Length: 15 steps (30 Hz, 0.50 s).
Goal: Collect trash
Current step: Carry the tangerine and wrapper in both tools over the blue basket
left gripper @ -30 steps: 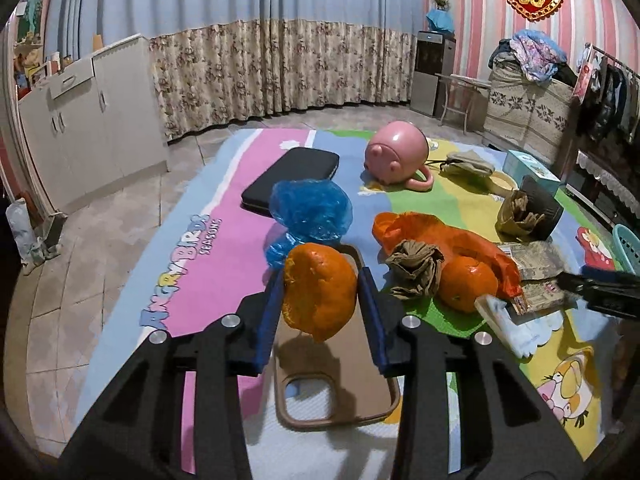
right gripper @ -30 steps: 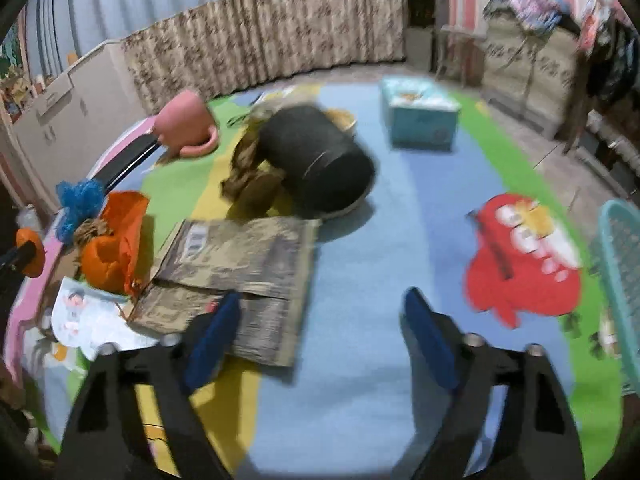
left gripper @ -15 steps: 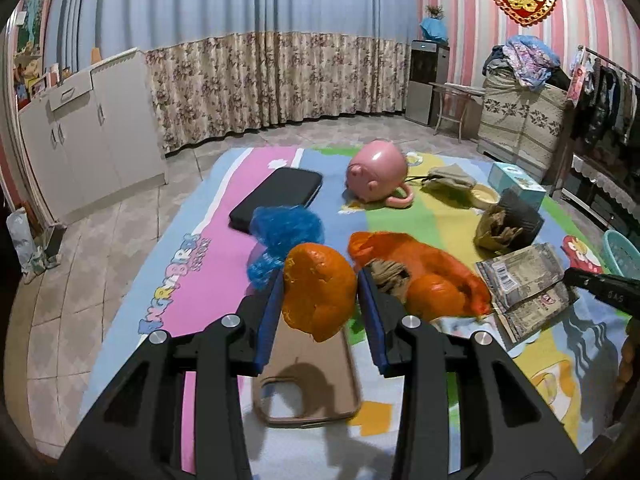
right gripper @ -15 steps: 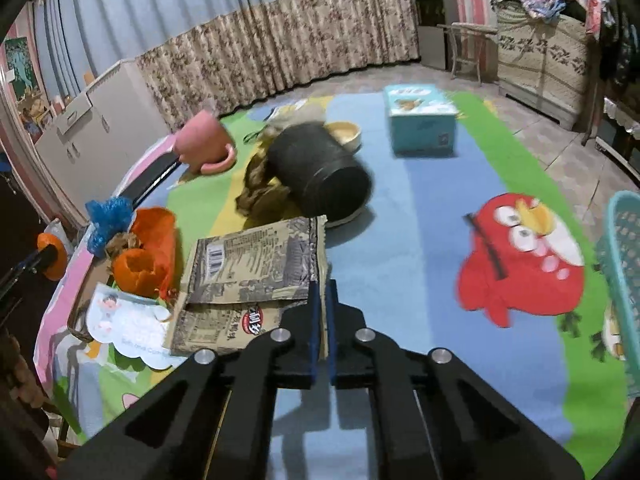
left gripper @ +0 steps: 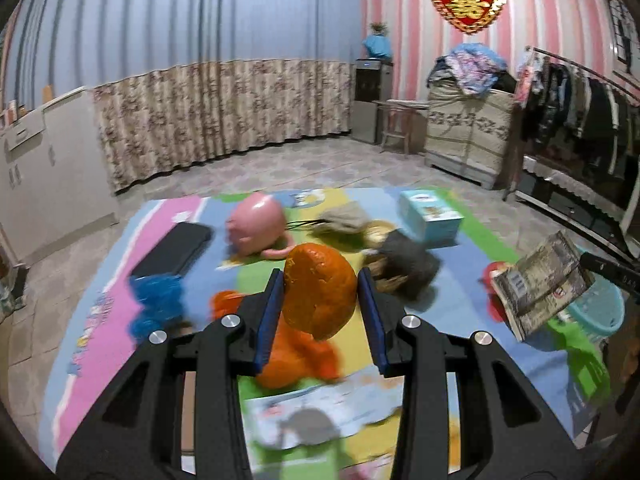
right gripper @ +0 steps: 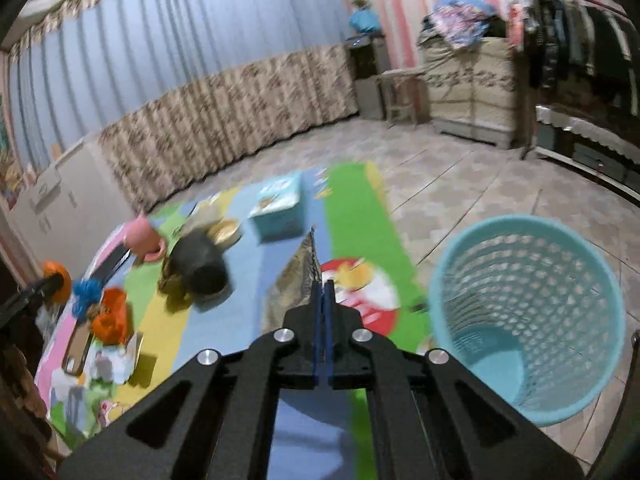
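Holding a wrapper (right gripper: pixel 298 276) edge-on, the right tongs (right gripper: pixel 324 292) sit just left of the bin (right gripper: pixel 528 320); the left tongs (left gripper: pixel 322 304), farther off, clamp orange peel (left gripper: pixel 320 296).

One teal basket (right gripper: pixel 528 320), one tissue box (right gripper: pixel 278 210), one pink mug (left gripper: pixel 258 226).

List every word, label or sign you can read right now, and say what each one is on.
"囍" in gold: on the red heart ornament high on the wall.
Lettering on the play mat: too blurred to read.
Barcode and print on the snack wrapper held in the right gripper: too small to read.
Print on the blue box: too blurred to read.
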Tool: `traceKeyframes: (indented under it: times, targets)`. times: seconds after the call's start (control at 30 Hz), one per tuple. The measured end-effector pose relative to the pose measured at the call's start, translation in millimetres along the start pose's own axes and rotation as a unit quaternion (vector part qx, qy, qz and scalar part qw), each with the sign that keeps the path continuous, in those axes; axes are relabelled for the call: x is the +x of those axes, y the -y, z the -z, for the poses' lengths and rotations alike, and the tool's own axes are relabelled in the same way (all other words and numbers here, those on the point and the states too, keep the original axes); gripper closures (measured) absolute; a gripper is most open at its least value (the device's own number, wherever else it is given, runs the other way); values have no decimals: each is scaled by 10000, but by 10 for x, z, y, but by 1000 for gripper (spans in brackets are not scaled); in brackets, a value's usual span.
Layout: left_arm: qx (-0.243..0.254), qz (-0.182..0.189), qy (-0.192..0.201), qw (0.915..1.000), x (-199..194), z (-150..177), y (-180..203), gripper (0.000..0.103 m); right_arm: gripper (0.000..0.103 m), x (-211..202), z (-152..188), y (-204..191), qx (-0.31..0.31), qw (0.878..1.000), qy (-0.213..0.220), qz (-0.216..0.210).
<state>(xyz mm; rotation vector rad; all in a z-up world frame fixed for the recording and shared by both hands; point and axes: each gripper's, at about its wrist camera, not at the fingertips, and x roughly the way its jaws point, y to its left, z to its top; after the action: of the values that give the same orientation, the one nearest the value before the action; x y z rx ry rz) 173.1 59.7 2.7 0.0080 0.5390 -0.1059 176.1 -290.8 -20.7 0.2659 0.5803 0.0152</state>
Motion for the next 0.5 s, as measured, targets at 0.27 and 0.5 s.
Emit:
traceKeyframes:
  times: [0.27,0.5]
  targets:
    - [258,501,100,9984,126,-208,745,66,102,-348,-324,686,522,9955,670,431]
    - [419,876,81,9952,270,-282,1286,66,101,-440,-355,1207,744,9894,778,973]
